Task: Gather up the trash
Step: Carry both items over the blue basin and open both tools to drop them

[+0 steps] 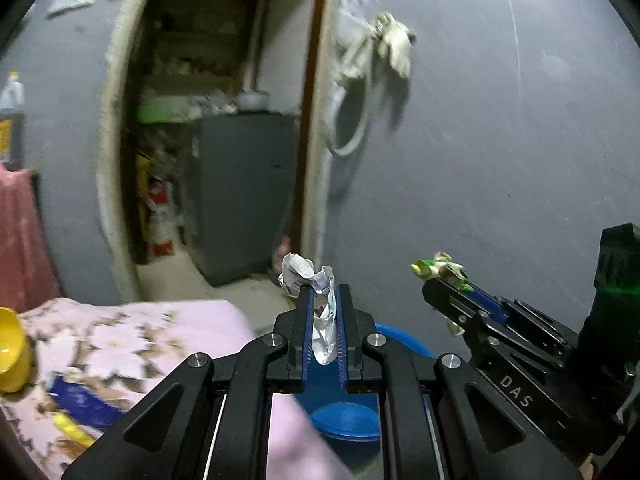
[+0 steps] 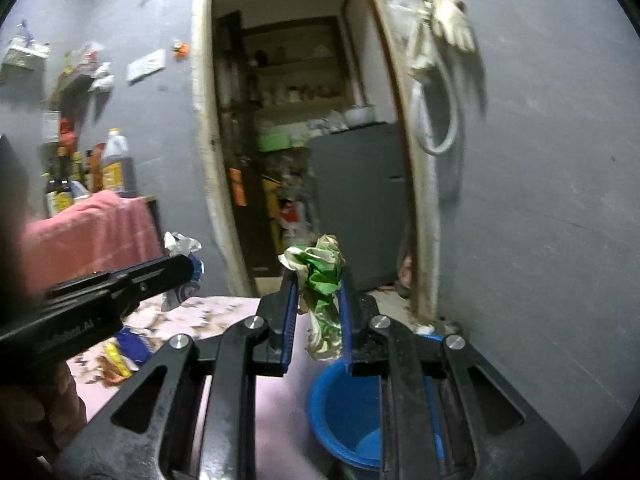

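Filling most of both views is a grey wall (image 1: 500,140) with an open doorway (image 1: 216,120) cut into it, and through that you can see shelves and a grey fridge (image 1: 244,192) in the far room. Bit blurry, so the shelf stuff is hard to make out. A pale cloth (image 1: 394,46) hangs on the wall just right of the door frame, with a looped white hose (image 1: 352,120) under it.

Near side, low left: a bed with a pink flowery bedspread (image 1: 132,340), with a couple of blue and yellow wrappers (image 1: 80,408) lying on it. A yellow bowl (image 1: 12,352) sits at the left edge. Further left there's a pink cloth (image 2: 92,228) draped over something, bottles (image 2: 114,164) standing behind it.

Right below the tools, on the floor beside the bed, is a blue bucket (image 2: 340,412), no trash visible inside from the right view.

Now the tools. Left tool (image 1: 323,300) is clamped tight on a crumpled white paper wad (image 1: 316,280), which sticks out past the fingertips. Right tool (image 2: 319,280) is squeezed onto a scrunched green and white wrapper (image 2: 320,280), jaws a little further apart since the wad is fatter. Both are held up in the air, side by side, over the edge of the bed and the bucket, pointing toward the doorway.
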